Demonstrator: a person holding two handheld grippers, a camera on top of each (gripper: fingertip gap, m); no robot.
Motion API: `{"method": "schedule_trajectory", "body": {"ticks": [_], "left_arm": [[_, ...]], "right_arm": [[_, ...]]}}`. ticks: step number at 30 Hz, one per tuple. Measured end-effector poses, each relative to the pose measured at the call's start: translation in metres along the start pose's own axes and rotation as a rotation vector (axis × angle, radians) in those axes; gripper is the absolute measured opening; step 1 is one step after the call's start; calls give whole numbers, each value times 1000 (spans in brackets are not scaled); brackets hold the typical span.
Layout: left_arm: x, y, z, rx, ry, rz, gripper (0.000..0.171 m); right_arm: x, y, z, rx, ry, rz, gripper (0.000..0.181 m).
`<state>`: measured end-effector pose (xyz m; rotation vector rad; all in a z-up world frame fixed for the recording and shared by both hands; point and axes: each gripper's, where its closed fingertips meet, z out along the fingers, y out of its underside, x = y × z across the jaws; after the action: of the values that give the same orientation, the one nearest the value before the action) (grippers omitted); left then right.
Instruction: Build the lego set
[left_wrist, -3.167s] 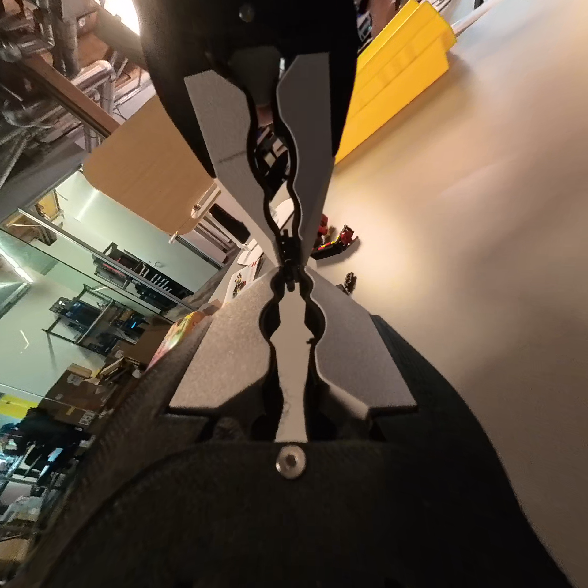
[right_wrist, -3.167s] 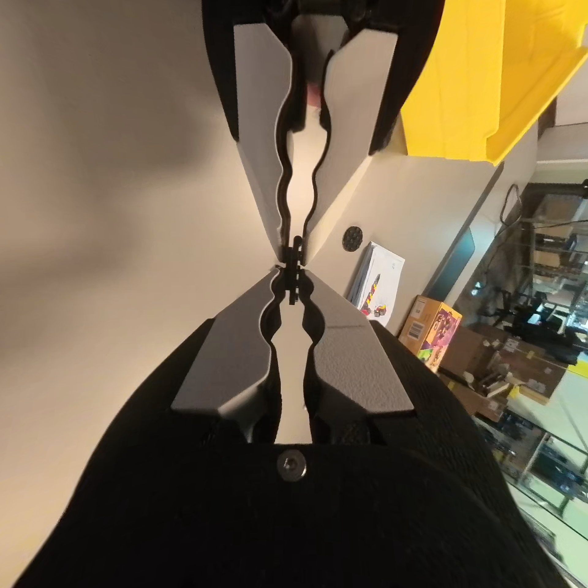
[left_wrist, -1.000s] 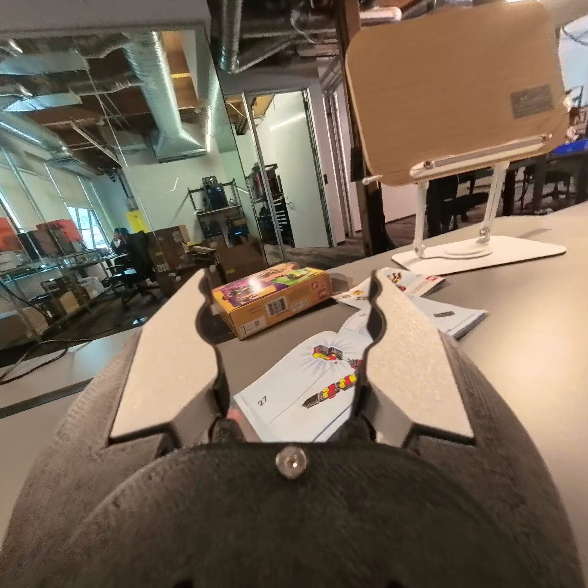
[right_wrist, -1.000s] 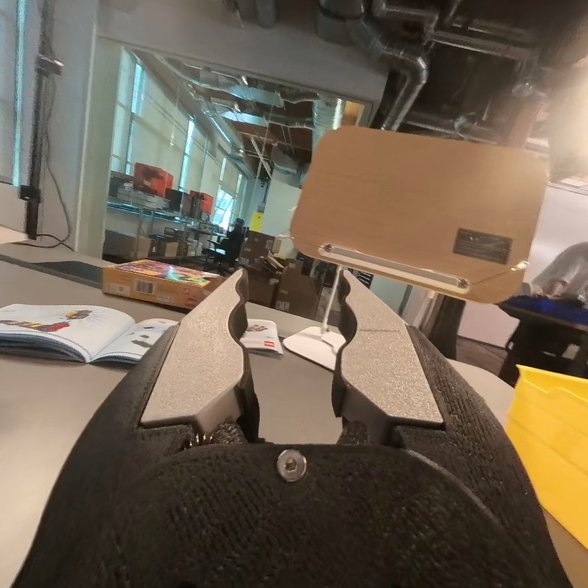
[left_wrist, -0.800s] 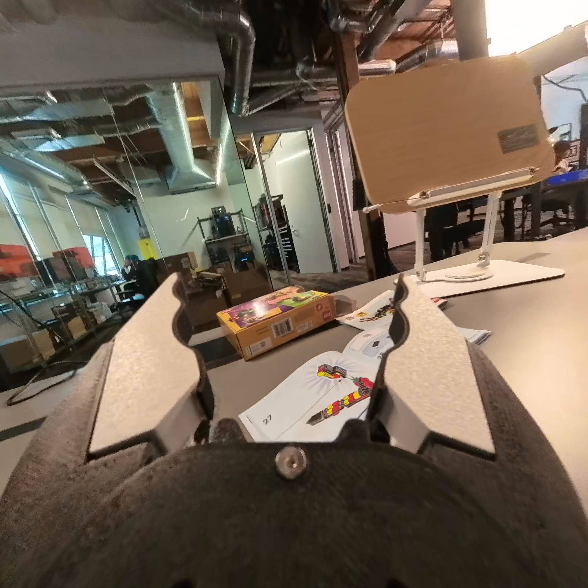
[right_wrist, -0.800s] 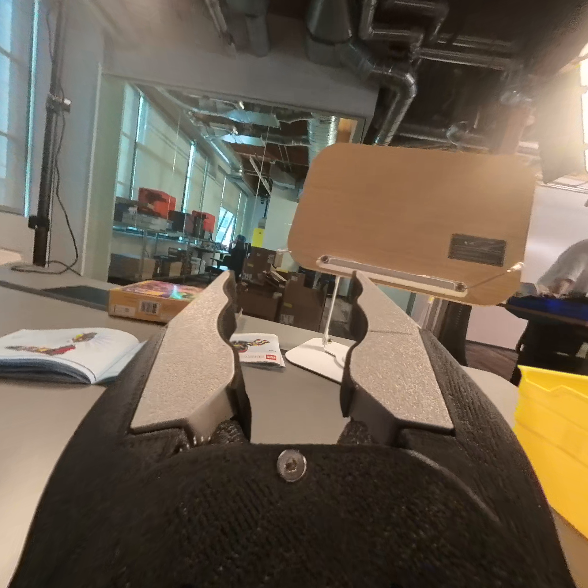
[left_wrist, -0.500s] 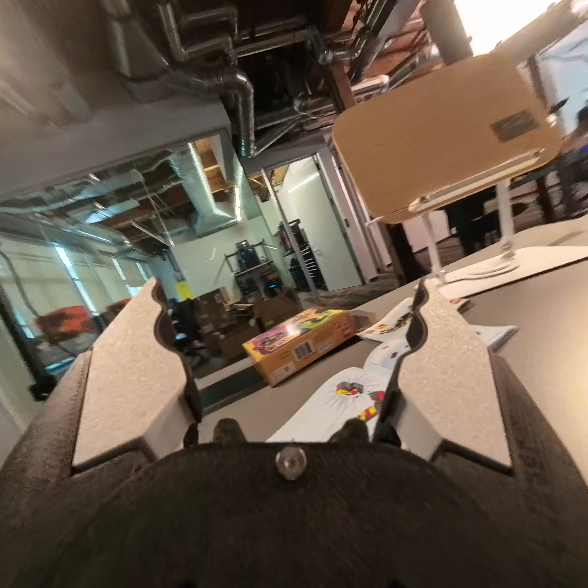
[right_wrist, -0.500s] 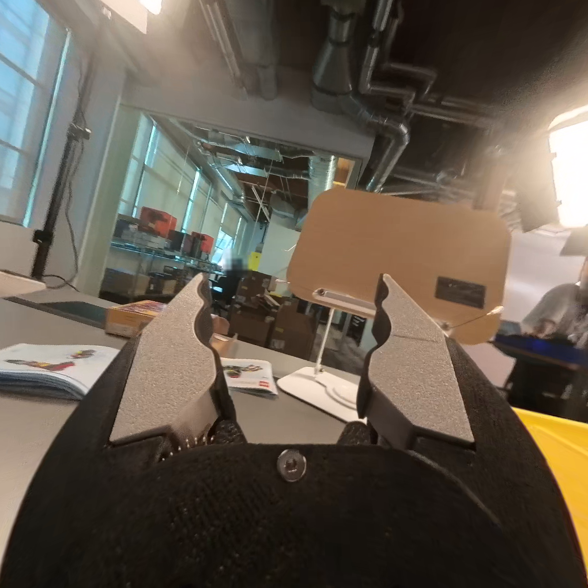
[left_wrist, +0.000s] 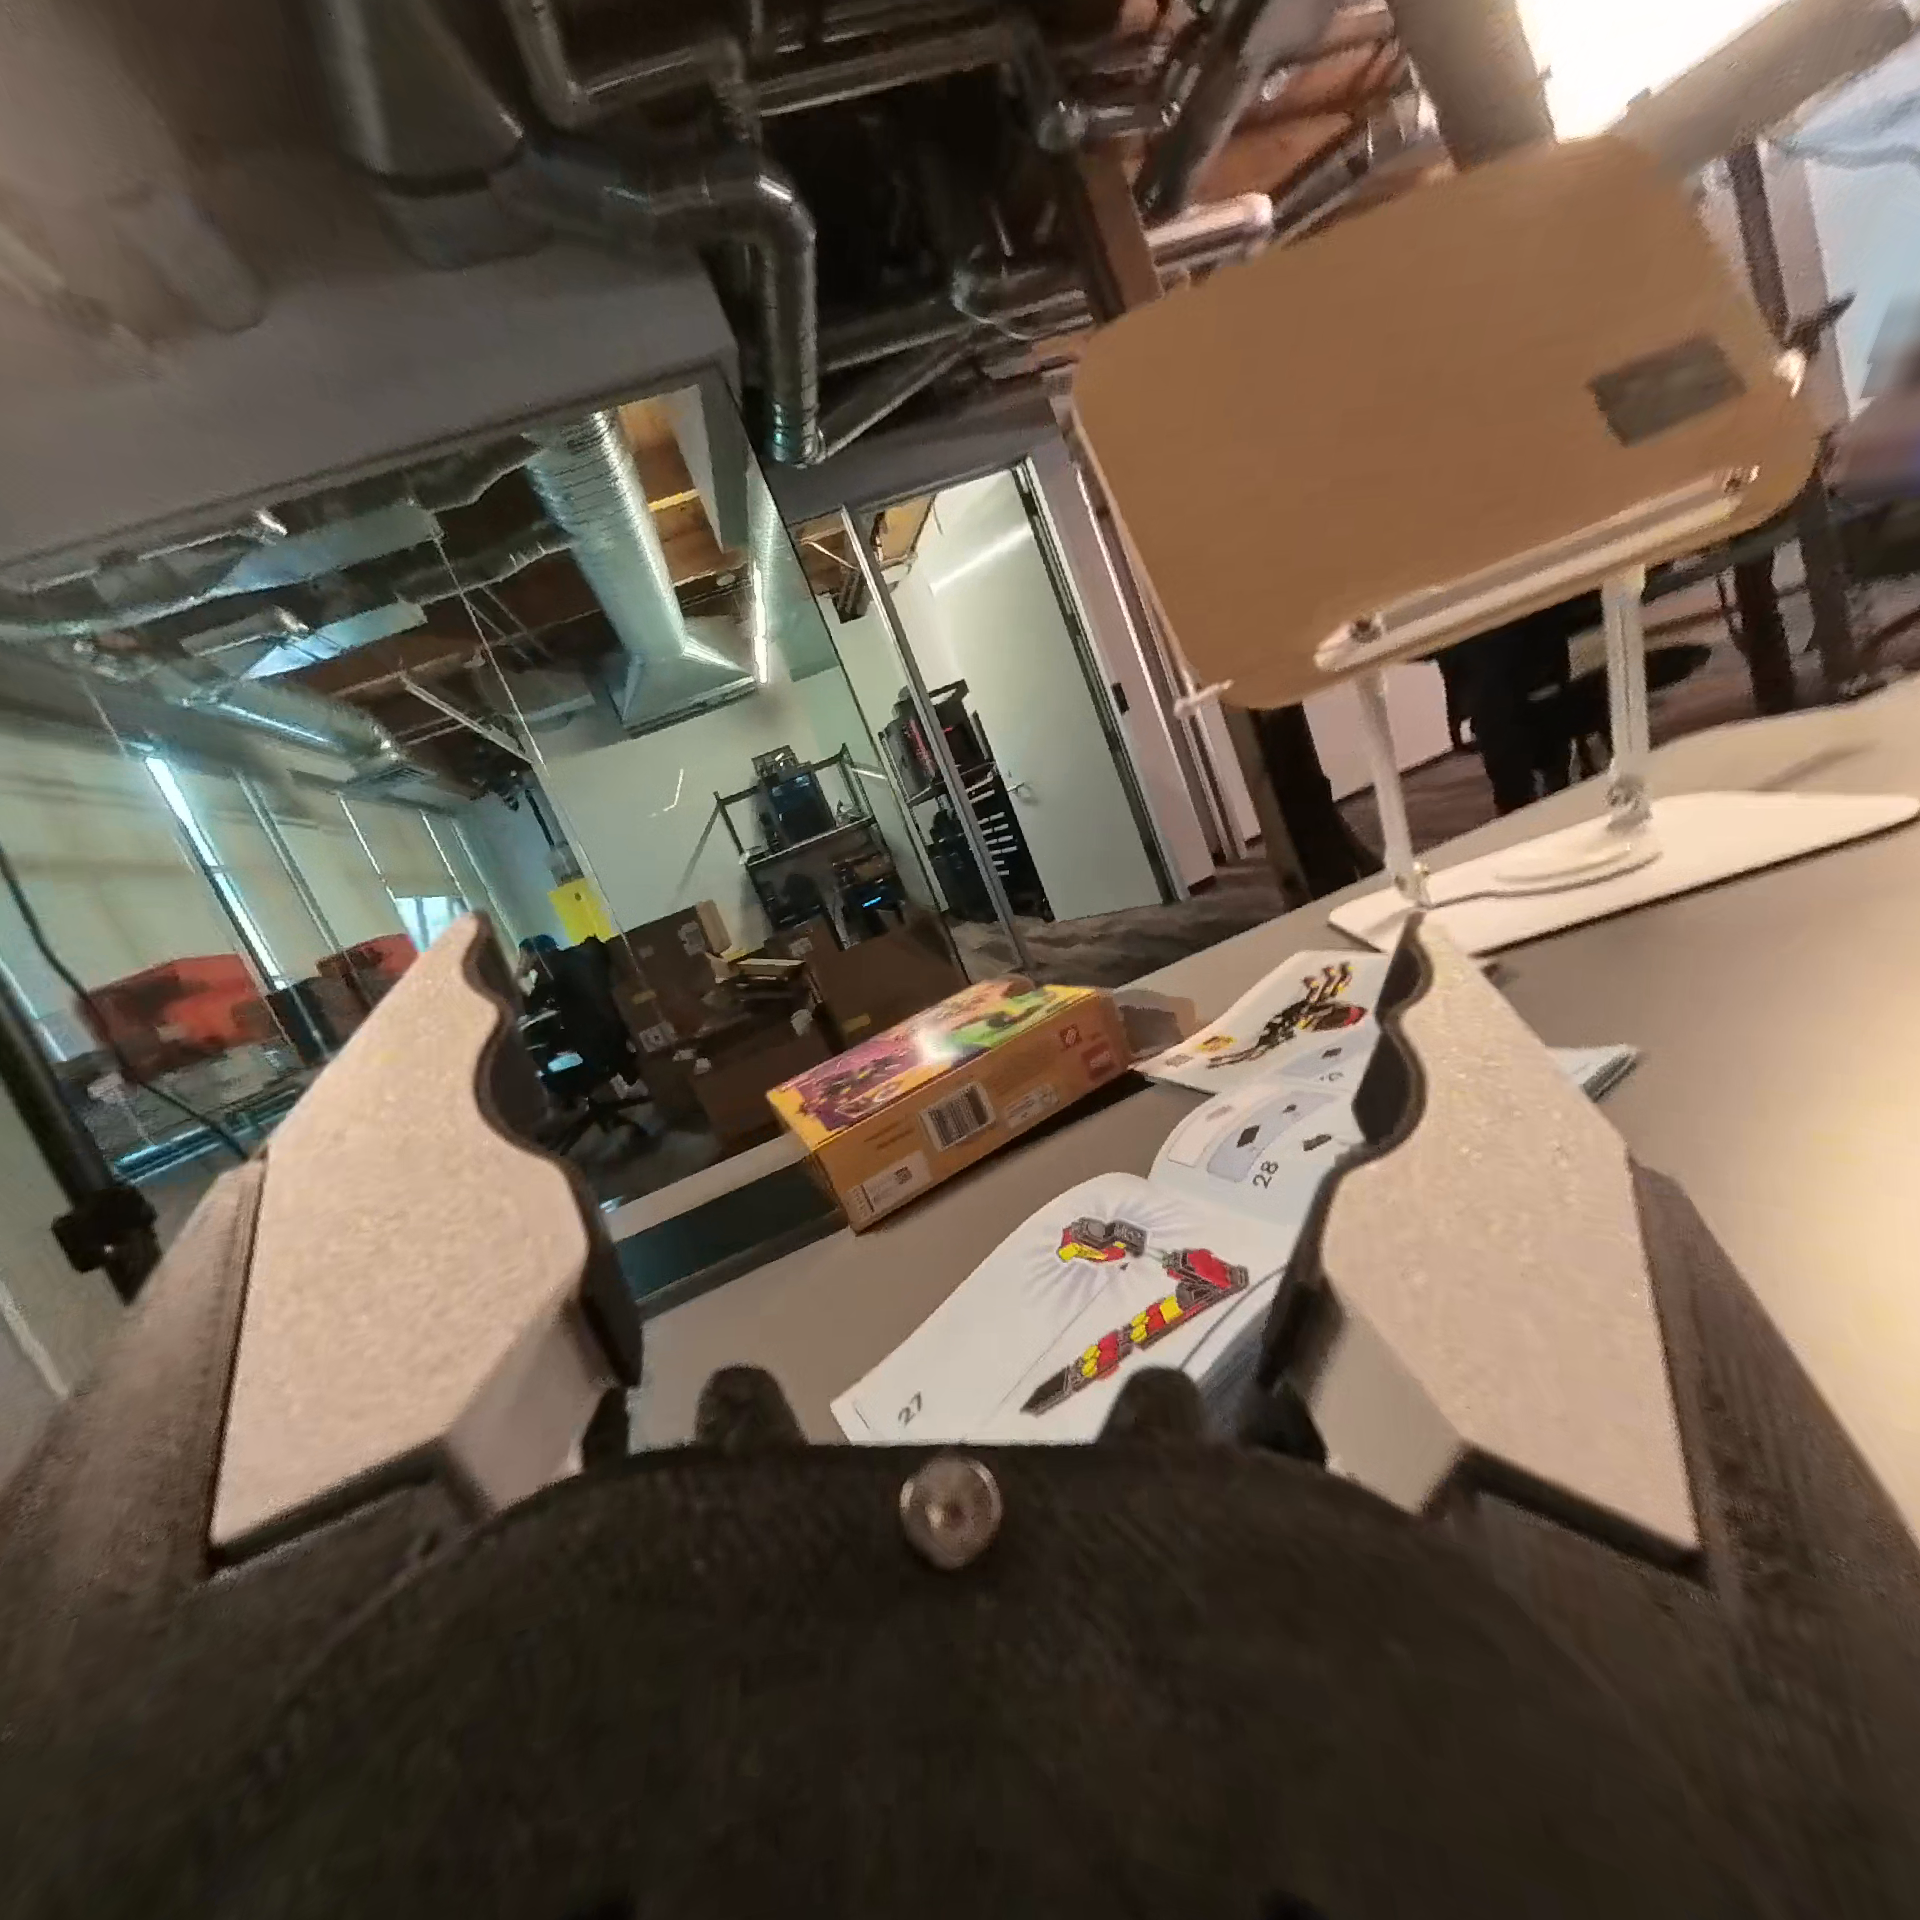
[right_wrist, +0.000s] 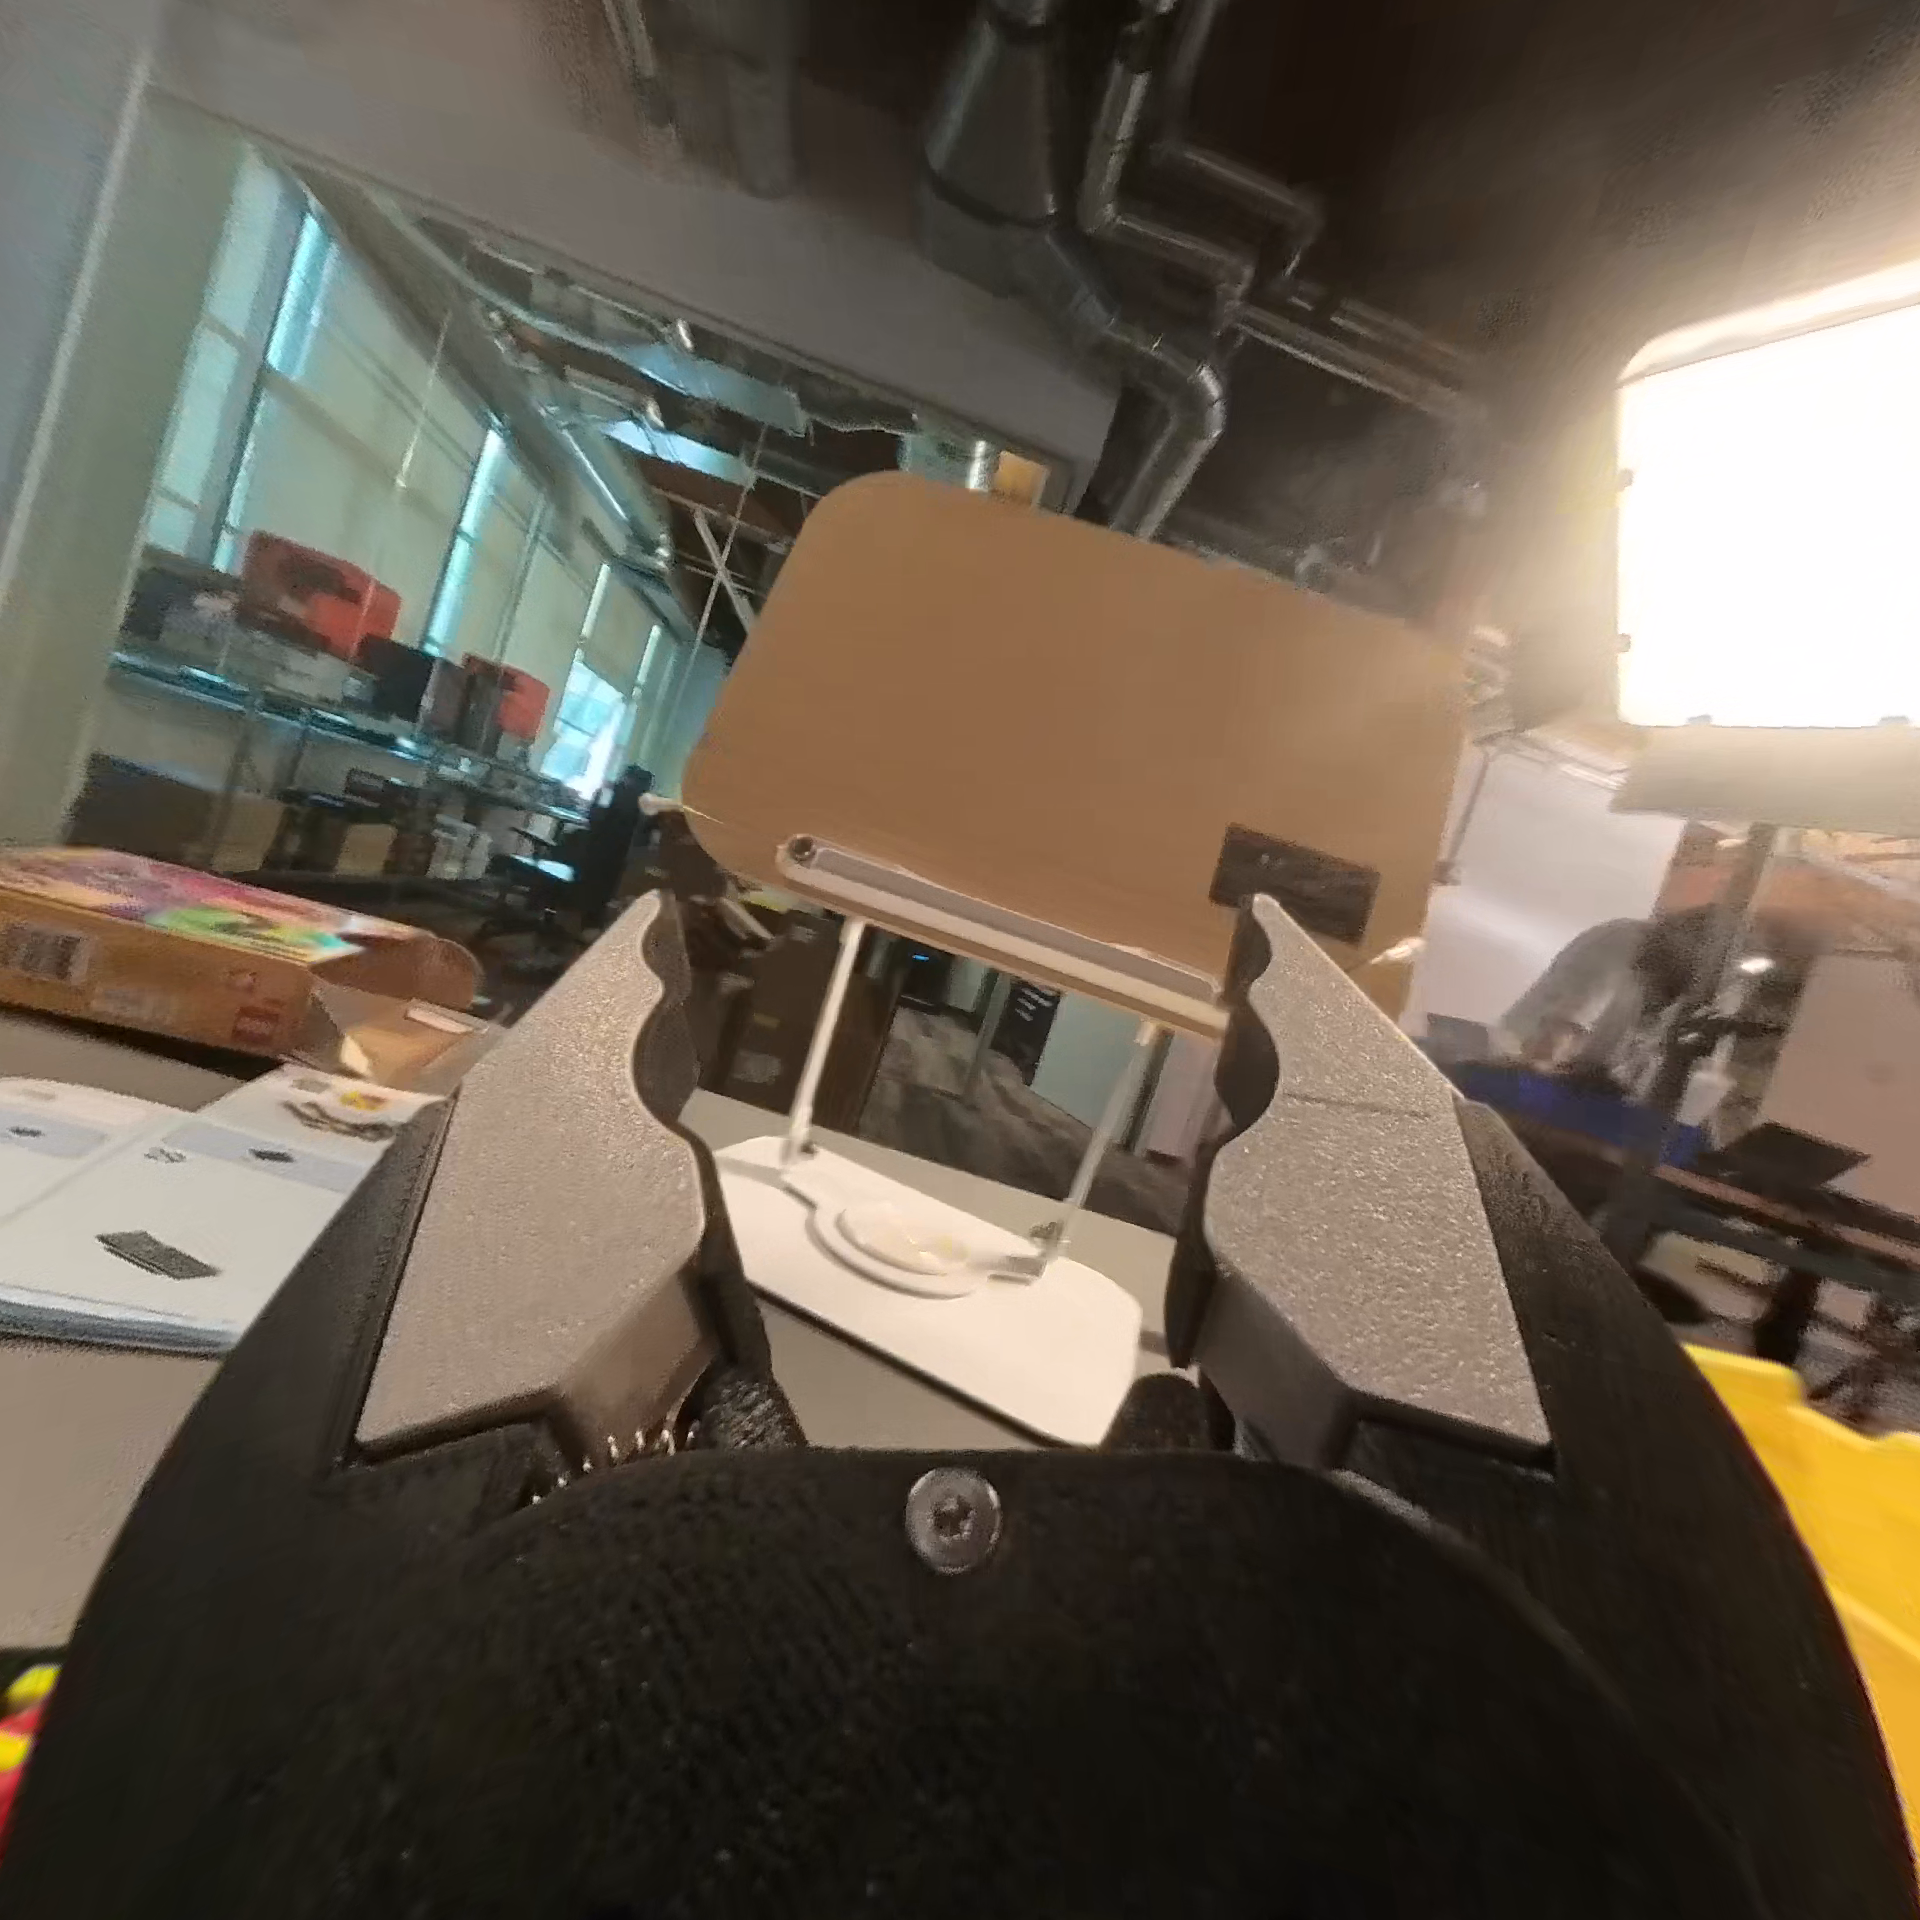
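My left gripper (left_wrist: 940, 935) is open wide and empty, low over the grey table (left_wrist: 1714, 1195). In front of it lies an open instruction booklet (left_wrist: 1081, 1309) and behind that the orange set box (left_wrist: 956, 1091). My right gripper (right_wrist: 956, 914) is open and empty, facing a wooden book stand (right_wrist: 1081, 727) on a white base (right_wrist: 935, 1309). The booklet (right_wrist: 135, 1226) and the box (right_wrist: 177, 966) show at the left of the right wrist view. A bit of red and yellow brick (right_wrist: 21, 1725) peeks in at the lower left edge. No other bricks are in view.
A yellow bin (right_wrist: 1849, 1558) stands close on the right of the right gripper. The book stand (left_wrist: 1434, 416) also shows at the back right in the left wrist view. A second leaflet (left_wrist: 1288, 1018) lies beyond the booklet. A person (right_wrist: 1662, 997) is far back right.
Both grippers let go of the small black piece they pinched together, swung up from facing each other to look across the table, and opened steadily wider. The right gripper moved closer to the book stand.
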<state>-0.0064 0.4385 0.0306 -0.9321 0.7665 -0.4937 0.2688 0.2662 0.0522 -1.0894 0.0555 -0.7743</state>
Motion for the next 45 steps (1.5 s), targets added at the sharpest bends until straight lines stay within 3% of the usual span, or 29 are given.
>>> {"method": "schedule_trajectory", "body": {"ticks": [2,6,20,28,36,39,41,45], "left_arm": [[-10,-9,-9,48,-24,-40,155],[-22,3,-10,1,-56,-124,156],[-24,-2,-28,-21,-75,36,156],[-26,8,-23,-84,-115,155,156],[-15,32,-9,-199,-54,279,148],[-15,22,-12,-157,-63,283,145],[-15,16,-15,-133,-72,270,132],[-6,20,-14,-161,-22,228,126]], "right_arm": [[-2,2,3,9,-32,58,103],[-8,-7,-8,26,-65,69,101],[-8,-18,-44,-13,-92,82,97],[-7,-2,-35,-82,-71,107,90],[-1,1,-35,-87,-64,173,86],[2,3,-34,-92,-60,203,85],[-1,6,-32,-106,-68,191,86],[-17,6,-27,-106,-128,164,85]]}}
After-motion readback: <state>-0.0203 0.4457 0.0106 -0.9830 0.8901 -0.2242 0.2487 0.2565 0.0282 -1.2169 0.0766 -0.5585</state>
